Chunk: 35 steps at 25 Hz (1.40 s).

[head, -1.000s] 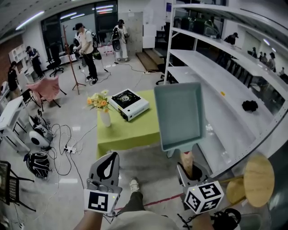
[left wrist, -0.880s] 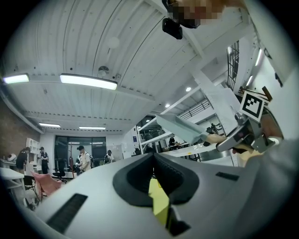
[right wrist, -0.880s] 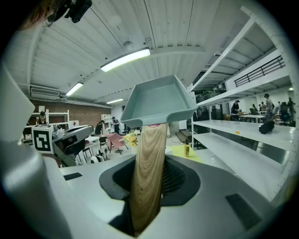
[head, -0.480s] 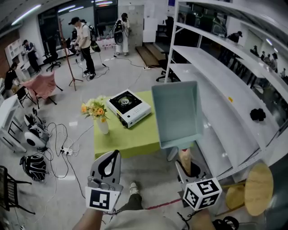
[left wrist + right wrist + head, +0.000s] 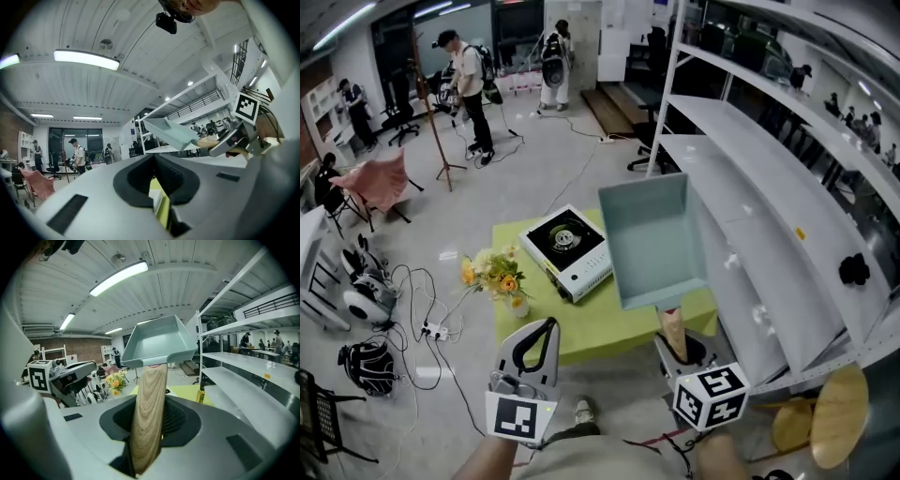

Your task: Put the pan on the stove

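Observation:
My right gripper (image 5: 679, 345) is shut on the wooden handle (image 5: 672, 326) of a square, pale teal pan (image 5: 652, 239). It holds the pan up in the air, over the right end of the green table (image 5: 598, 323). In the right gripper view the handle (image 5: 149, 413) runs up from the jaws to the pan (image 5: 159, 341). The white stove (image 5: 565, 247) with a black burner sits on the table, left of the pan and lower. My left gripper (image 5: 544, 328) hovers shut and empty in front of the table's near edge.
A vase of yellow and orange flowers (image 5: 497, 277) stands at the table's left corner. Long white shelves (image 5: 750, 244) run along the right. A round wooden stool (image 5: 839, 403) is at the lower right. Cables and bags lie on the floor at left; people stand far back.
The table and stove have come nearer and lower in the head view. The pan, still in my right gripper, has shifted left toward the stove. The left gripper stays as it was.

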Tool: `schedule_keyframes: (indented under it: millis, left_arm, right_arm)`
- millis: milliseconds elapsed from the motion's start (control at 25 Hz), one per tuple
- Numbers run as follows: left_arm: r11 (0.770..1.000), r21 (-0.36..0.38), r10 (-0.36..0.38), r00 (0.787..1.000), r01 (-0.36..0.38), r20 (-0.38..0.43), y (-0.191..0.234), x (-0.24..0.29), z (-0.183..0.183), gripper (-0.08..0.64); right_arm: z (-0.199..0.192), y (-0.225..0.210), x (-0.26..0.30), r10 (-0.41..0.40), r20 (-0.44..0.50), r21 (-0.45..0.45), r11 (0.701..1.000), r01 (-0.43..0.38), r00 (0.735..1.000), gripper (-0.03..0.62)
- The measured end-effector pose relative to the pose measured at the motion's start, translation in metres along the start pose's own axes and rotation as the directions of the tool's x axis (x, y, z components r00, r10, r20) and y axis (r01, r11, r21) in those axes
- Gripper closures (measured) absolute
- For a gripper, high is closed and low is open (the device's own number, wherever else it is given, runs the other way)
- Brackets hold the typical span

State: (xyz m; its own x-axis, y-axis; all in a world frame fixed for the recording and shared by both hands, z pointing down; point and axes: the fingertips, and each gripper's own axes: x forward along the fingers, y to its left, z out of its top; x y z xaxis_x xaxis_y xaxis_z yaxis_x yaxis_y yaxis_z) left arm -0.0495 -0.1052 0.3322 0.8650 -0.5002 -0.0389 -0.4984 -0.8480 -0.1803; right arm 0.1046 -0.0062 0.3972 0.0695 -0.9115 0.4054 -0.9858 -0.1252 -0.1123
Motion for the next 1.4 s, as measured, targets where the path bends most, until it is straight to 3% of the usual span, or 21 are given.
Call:
schedule_keyframes:
  millis: [400,600,920,1080,1400]
  left_arm:
    - [0.998,0.005,0.061,0.998,-0.061,-0.031,0.065,0.059,-0.023,0.554]
    - [0.995,-0.016,0.101,0.994,-0.102,-0.045,0.075,0.084,-0.033,0.554]
    - [0.981,0.015,0.195,0.977,-0.195,-0.080,0.074,0.115,-0.046,0.552]
    - [0.965,0.032,0.262,0.959,-0.261,-0.103,0.073,0.139,-0.052,0.552]
    - [0.918,0.049,0.397,0.903,-0.395,-0.163,0.082,0.170,-0.069,0.552]
  right_arm:
    - [0.029,-0.011,0.114,0.052,-0.059,0.005,0.999,-0.051,0.997,0.479]
    - [0.038,-0.031,0.152,0.086,-0.086,0.001,0.996,-0.086,0.993,0.479]
    - [0.041,-0.054,0.198,0.199,-0.146,-0.013,0.979,-0.203,0.969,0.479]
    - [0.043,-0.073,0.223,0.261,-0.189,-0.024,0.962,-0.270,0.947,0.479]
    - [0.041,-0.091,0.273,0.365,-0.281,-0.027,0.922,-0.387,0.888,0.479]
